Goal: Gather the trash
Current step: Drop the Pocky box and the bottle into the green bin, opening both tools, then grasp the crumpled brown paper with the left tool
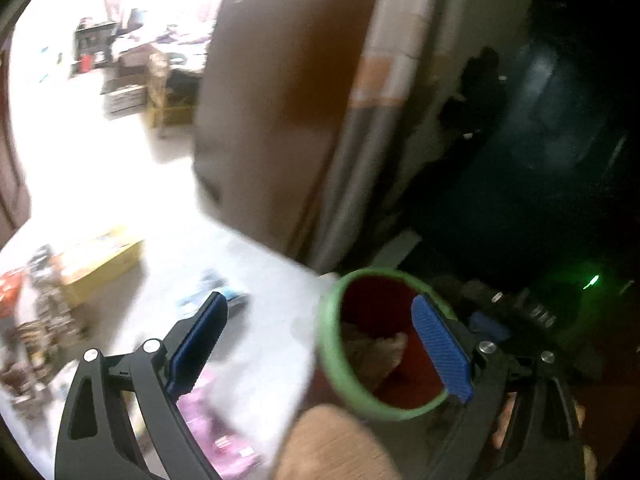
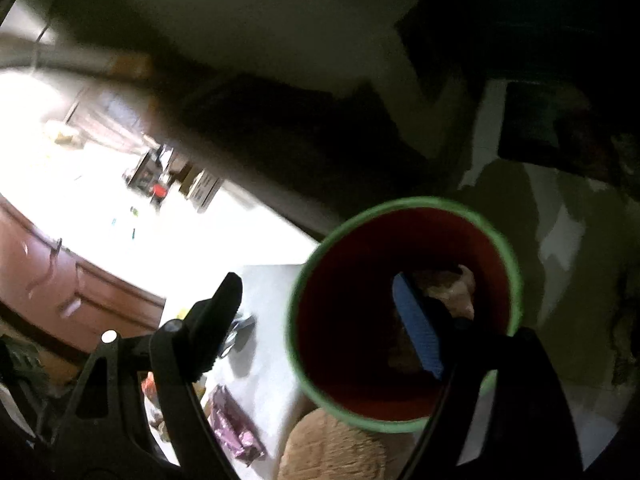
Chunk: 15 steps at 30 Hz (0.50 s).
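Blue pads [image 1: 442, 350] on our left gripper [image 1: 320, 344] spread wide, nothing between them. Our right gripper [image 2: 324, 320] likewise agape, empty. Green-rimmed red bin [image 2: 404, 312] sits under both, crumpled brownish trash [image 1: 376, 354] inside. Purple wrapper [image 1: 218, 432] lies on white tabletop [image 1: 264, 320] beside bin. We judge drop-off done; next move needs swing back to wrapper, then firm pinch.
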Available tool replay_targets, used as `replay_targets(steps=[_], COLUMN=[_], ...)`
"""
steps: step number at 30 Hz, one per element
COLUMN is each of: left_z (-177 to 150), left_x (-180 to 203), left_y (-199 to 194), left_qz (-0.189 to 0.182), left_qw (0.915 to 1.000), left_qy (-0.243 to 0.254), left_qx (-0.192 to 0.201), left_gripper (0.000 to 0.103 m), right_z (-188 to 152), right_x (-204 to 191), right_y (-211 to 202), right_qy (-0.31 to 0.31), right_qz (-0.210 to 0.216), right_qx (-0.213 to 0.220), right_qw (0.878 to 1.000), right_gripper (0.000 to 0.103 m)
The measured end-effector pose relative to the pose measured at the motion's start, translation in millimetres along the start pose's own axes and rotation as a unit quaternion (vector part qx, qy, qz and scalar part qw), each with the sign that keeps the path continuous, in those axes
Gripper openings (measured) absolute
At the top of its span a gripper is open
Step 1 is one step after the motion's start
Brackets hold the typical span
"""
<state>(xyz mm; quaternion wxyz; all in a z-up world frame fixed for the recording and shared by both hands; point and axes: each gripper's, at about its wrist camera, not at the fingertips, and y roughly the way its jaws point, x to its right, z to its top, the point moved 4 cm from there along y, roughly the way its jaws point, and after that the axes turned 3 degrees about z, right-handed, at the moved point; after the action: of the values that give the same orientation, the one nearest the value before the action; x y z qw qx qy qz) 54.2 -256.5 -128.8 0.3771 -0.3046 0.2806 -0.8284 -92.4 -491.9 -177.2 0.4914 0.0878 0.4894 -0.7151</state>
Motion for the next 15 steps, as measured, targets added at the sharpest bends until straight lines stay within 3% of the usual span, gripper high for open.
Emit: replay_targets(steps=[8, 11, 15], left_z=[-6.5, -12.5, -35.1], left_x=[-93.2, -139.4, -213.9], left_y=[-40.3, -63.2, -84.4], left_qz=[0.109, 0.153, 0.21], left_qw=[0.9937, 0.9863, 0.9709], left_qy=[-0.023, -0.052, -0.114], left_qx=[0.018, 0.033, 0.019], left_gripper=[0.089, 0.089, 0.089], right_z=[-44.3, -71.0, -96.5], right_x=[-78.0, -107.8, -143.9], right_y=[33.0, 46.7, 60.8], right_qy=[-0.076, -0.111, -0.148], right_qz=[0.041, 0.052, 0.062], right_qx=[-0.063, -0.094, -0.127], right_qw=[0.994, 0.988, 0.979], right_gripper=[0.077, 0.077, 0.077])
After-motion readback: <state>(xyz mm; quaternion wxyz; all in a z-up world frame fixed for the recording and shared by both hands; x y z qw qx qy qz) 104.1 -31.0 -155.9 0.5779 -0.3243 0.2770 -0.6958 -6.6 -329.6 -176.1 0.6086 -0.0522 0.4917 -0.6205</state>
